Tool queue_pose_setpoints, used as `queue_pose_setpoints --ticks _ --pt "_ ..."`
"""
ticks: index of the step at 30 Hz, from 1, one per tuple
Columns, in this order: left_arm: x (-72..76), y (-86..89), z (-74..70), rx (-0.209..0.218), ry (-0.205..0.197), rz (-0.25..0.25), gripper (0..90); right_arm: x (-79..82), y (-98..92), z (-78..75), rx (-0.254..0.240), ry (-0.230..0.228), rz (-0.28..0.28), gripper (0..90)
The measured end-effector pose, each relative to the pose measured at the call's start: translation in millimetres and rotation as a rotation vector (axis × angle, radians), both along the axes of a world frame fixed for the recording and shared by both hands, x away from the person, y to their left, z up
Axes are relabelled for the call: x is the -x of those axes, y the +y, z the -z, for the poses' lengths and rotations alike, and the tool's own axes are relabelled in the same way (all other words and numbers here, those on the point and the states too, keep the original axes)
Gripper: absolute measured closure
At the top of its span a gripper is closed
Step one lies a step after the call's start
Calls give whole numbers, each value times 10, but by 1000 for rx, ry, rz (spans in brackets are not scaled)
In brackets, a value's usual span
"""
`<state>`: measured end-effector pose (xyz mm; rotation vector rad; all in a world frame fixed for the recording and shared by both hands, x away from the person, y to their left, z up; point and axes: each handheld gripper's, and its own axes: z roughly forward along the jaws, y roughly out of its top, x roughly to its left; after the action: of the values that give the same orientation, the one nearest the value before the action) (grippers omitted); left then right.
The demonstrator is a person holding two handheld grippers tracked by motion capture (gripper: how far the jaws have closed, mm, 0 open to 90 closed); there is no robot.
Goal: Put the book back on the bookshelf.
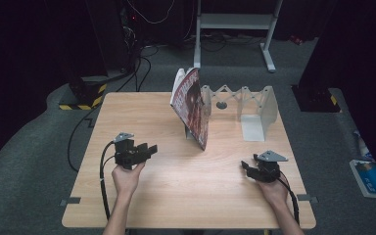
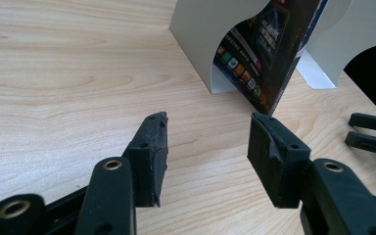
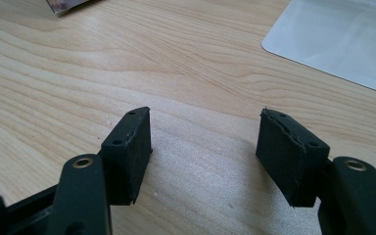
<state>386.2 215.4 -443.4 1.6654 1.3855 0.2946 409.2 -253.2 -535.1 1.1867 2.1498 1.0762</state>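
Holding my left gripper [image 1: 151, 148] and right gripper [image 1: 245, 166] over the table [image 1: 176, 196], jaws apart and empty, near the leaning book [image 1: 192, 108].

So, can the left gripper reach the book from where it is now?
Probably yes. The left gripper is open and empty, and only bare table lies between it and the book, which leans against the white book stand.

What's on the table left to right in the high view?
Left gripper → book, leaning upright → white rack → right gripper. Both grippers stand open with nothing between the jaws. Rack and right gripper overlap somewhat left to right; the gripper body lies further right.
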Motion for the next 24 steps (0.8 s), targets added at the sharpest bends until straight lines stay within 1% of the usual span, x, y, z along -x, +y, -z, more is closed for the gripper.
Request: queue_pose_setpoints --ticks 10,11,14,15,24 --pt "-17 -9 125 2 23 -10 493 0 0 0 0 0 0 375" --pt "-25 -18 152 -1 28 -12 493 0 0 0 0 0 0 375" --pt "-28 -24 170 -2 32 -12 493 0 0 0 0 0 0 375" --pt "-31 -29 193 -10 34 -14 493 0 0 0 0 0 0 375" --pt "-47 -43 304 -16 49 -23 493 0 0 0 0 -1 0 375"
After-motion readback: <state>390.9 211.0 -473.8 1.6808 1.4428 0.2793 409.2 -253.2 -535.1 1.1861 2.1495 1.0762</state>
